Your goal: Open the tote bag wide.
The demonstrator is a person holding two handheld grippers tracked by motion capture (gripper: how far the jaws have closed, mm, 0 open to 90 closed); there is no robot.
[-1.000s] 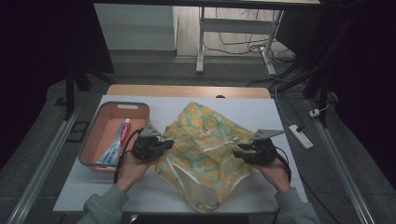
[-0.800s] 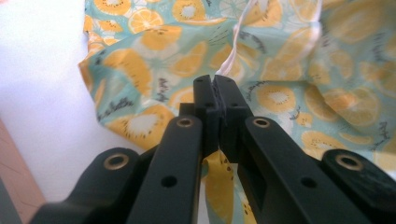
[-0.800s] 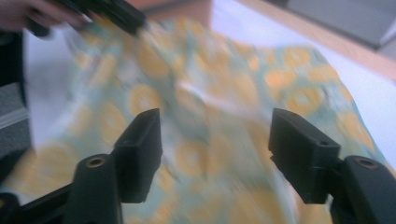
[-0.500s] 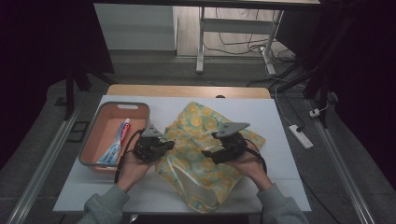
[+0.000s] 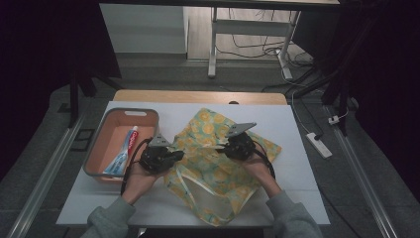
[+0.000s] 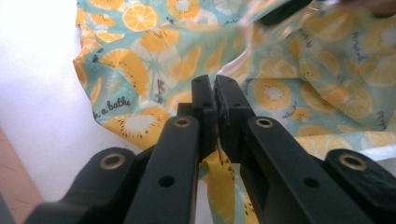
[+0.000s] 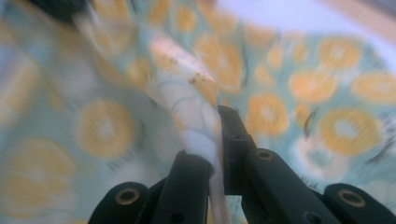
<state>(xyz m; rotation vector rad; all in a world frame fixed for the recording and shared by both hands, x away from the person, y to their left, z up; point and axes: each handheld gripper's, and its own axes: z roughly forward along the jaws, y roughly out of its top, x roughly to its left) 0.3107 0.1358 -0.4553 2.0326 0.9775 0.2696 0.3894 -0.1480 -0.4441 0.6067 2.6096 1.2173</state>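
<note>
A teal cloth [image 5: 218, 171] printed with orange slices lies rumpled across the middle of the white table [image 5: 297, 173]. My left gripper [image 5: 178, 154] is at the cloth's left edge; in the left gripper view its jaws [image 6: 215, 88] are shut on a fold of the cloth [image 6: 140, 60]. My right gripper [image 5: 221, 148] sits over the cloth's upper middle. In the blurred right gripper view its jaws [image 7: 210, 128] have just closed, and a pale bunched ridge of the cloth [image 7: 280, 102] is pinched between them.
An orange tray [image 5: 105, 144] stands at the table's left with a toothpaste tube [image 5: 124, 151] inside. A wooden strip [image 5: 198, 96] edges the table's far side. On the floor to the right lies a white power strip [image 5: 317, 145].
My right gripper has moved left from the cloth's right edge to its upper middle and closed on a fold there. The left gripper has kept still on the cloth's left edge.
</note>
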